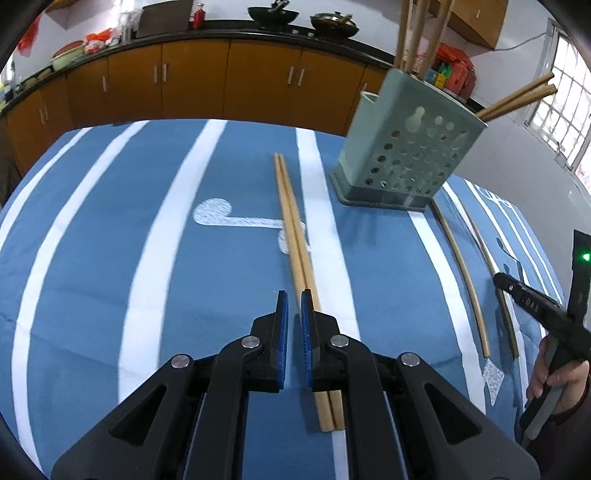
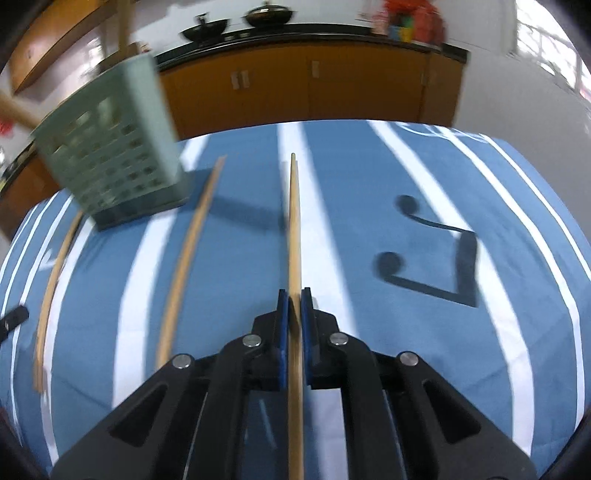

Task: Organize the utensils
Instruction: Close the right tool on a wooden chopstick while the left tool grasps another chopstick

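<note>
Right wrist view, though blurred, shows your right gripper (image 2: 294, 295) jaws pinching what looks like one wooden chopstick (image 2: 294, 229) above the blue striped counter (image 2: 461, 369). Tilt it upright, then lower it into the pale green perforated plastic holder (image 2: 110, 155). Left gripper (image 1: 294, 297) jaws sit nearly closed, empty.

Home kitchen: woks (image 1: 273, 14), wooden cabinets (image 1: 195, 77).
</note>
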